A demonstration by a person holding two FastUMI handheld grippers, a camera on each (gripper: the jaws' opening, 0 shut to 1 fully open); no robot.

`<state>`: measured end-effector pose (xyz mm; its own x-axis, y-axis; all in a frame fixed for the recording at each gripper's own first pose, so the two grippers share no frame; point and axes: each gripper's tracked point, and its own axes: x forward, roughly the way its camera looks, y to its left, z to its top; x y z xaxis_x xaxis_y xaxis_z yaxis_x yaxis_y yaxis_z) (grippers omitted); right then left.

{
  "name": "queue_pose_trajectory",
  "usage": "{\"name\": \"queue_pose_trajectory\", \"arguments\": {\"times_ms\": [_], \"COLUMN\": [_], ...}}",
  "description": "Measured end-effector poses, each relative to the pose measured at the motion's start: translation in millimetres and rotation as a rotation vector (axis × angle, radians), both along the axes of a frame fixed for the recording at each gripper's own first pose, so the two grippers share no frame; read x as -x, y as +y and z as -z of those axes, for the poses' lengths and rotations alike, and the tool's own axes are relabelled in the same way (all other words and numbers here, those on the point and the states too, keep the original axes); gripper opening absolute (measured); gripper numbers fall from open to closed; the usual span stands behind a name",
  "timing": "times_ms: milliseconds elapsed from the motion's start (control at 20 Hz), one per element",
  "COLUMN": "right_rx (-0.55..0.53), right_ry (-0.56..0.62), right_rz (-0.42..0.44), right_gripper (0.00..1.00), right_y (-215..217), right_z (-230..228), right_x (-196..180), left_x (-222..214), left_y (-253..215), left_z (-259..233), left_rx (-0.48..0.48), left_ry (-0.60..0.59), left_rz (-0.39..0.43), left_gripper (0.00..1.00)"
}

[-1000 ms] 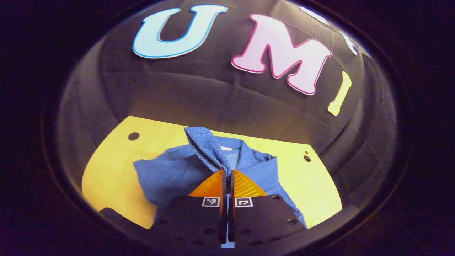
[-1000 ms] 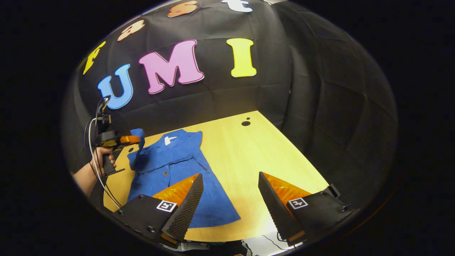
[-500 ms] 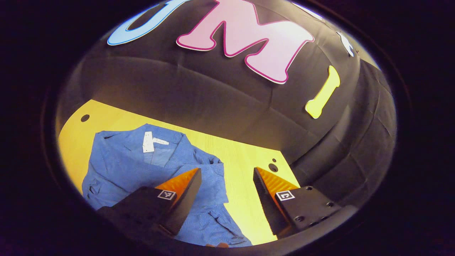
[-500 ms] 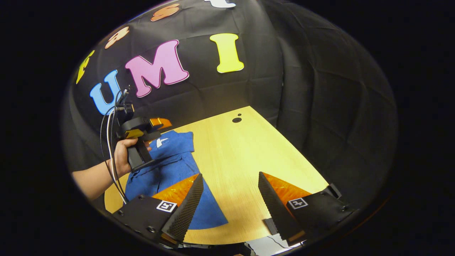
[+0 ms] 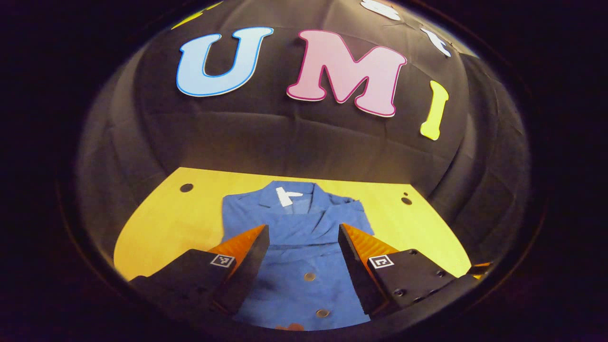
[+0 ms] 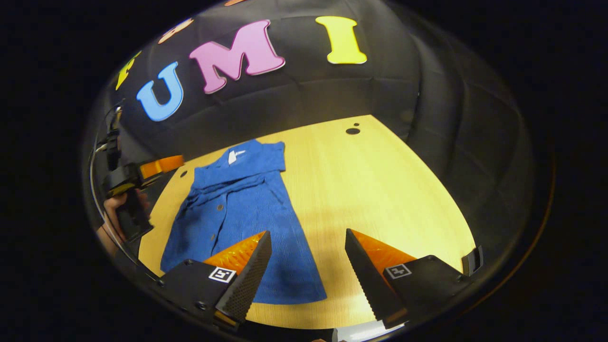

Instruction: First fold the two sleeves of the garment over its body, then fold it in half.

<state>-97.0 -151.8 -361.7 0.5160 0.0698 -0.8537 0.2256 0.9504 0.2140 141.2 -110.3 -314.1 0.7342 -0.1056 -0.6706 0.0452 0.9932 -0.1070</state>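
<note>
A blue buttoned garment [image 5: 299, 247] [image 6: 237, 213] lies flat on the yellow wooden table [image 5: 161, 223] [image 6: 380, 190], collar toward the back wall, both sleeves folded in over its body. My left gripper [image 5: 303, 259] hovers above its chest, open, with nothing between the fingers. In the right gripper view that left gripper [image 6: 142, 173] is held by a hand at the table's left edge. My right gripper [image 6: 306, 268] stands open over the garment's lower right hem and the bare table beside it, holding nothing.
Small round holes mark the table's back corners [image 5: 186, 187] [image 6: 352, 130]. Bare tabletop stretches to the right of the garment [image 6: 389, 199]. The black cloth wall closes in the back and right sides.
The left gripper let go of the sleeve it held raised, opened, and drew back over the garment's middle. The sleeve now lies folded on the body. The right gripper tilted slightly and stayed open.
</note>
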Motion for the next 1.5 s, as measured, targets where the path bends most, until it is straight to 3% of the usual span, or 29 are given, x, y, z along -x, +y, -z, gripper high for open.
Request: {"name": "queue_pose_trajectory", "arguments": {"times_ms": [250,400,450,500,700,800,950,1000,1050,1100,1150,1250,1300,1350,1400,1450,1500], "right_rx": [-0.022,-0.019,-0.012,-0.002,-0.002,0.015,0.07,0.097,0.098,0.098,0.095,0.081,0.061,0.033,0.028,0.002,-0.049], "right_ry": [0.153,0.221,0.252,0.275,0.361,0.347,0.357,0.356,0.358,0.353,0.356,0.352,0.352,0.356,0.353,0.342,0.346], "right_rz": [-0.083,-0.112,-0.125,-0.131,-0.138,-0.152,-0.213,-0.241,-0.259,-0.262,-0.258,-0.237,-0.231,-0.216,-0.201,-0.212,-0.223], "right_gripper": [0.99,0.99,0.99,0.99,0.99,0.98,0.98,0.89,0.98,0.87,0.93,0.64,0.51,0.3,0.09,0.12,0.08], "right_y": [20,28,29,30,33,32,33,33,37,40,40,43,48,53,53,57,63], "right_z": [49,71,75,80,94,94,95,96,95,95,96,97,97,100,100,99,97], "right_x": [29,42,49,53,77,76,82,81,85,84,84,81,80,77,76,74,77], "left_x": [139,195,211,224,254,268,263,264,265,266,266,266,265,267,266,266,263], "left_y": [68,92,101,108,108,105,102,103,105,105,104,100,97,96,92,90,83], "left_z": [45,69,77,86,114,124,124,123,124,124,124,124,124,126,126,124,125], "left_rx": [-0.13,-0.141,-0.158,-0.173,-0.14,-0.124,-0.085,-0.085,-0.086,-0.084,-0.084,-0.082,-0.078,-0.073,-0.065,-0.074,-0.07], "left_ry": [0.23,0.341,0.377,0.407,0.519,0.564,0.514,0.523,0.521,0.519,0.517,0.5,0.496,0.49,0.487,0.486,0.482], "left_rz": [-0.029,-0.096,-0.112,-0.123,-0.154,-0.16,-0.153,-0.146,-0.139,-0.136,-0.128,-0.093,-0.084,-0.083,-0.086,-0.103,-0.105], "left_gripper": [0.85,0.85,0.89,0.85,0.85,0.86,0.83,0.82,0.82,0.83,0.83,0.83,0.71,0.62,0.42,0.23,0.08]}}
